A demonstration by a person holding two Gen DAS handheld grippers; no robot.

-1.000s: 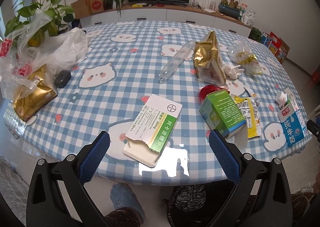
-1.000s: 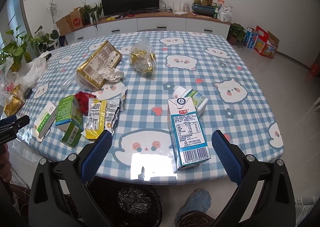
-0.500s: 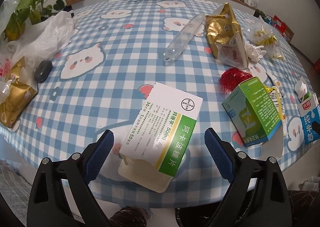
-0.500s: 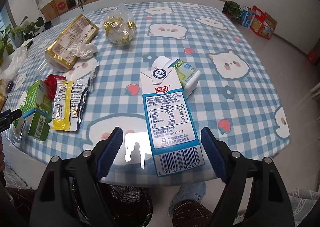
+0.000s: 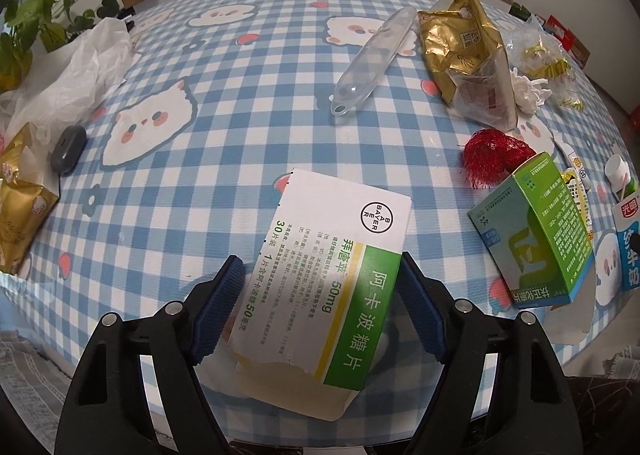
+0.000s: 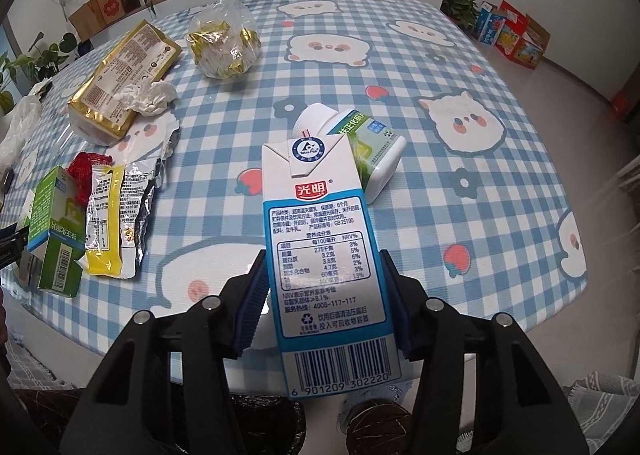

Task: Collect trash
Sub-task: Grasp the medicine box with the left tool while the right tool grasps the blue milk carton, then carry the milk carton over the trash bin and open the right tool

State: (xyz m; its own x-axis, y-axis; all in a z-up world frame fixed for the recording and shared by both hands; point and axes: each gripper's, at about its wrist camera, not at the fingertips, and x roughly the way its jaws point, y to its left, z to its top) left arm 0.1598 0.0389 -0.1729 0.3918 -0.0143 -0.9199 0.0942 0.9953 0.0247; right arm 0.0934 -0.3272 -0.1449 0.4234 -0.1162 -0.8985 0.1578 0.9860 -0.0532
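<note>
A white and green medicine box (image 5: 344, 223), torn open at its near end, lies at the near edge of the checked table (image 5: 248, 95). My left gripper (image 5: 320, 261) straddles it and its jaws are closing; the right pad (image 5: 418, 303) is at the box's green side, while a thin gap shows at the left pad (image 5: 220, 303). A blue and white milk carton (image 6: 320, 223) lies near the table's edge. My right gripper (image 6: 323, 255) is closing on it, and both pads lie against its sides.
A green box (image 5: 536, 231), red mesh (image 5: 492, 155), a gold bag (image 5: 464, 43) and a clear plastic tube (image 5: 372, 59) lie beyond the medicine box. A white bottle (image 6: 368, 143) lies behind the carton, a snack wrapper (image 6: 112, 223) to its left. A black bin bag (image 6: 272, 415) sits below the edge.
Both grippers came down and forward over their items. Their jaws narrowed from wide open, the left around the medicine box, the right onto the milk carton.
</note>
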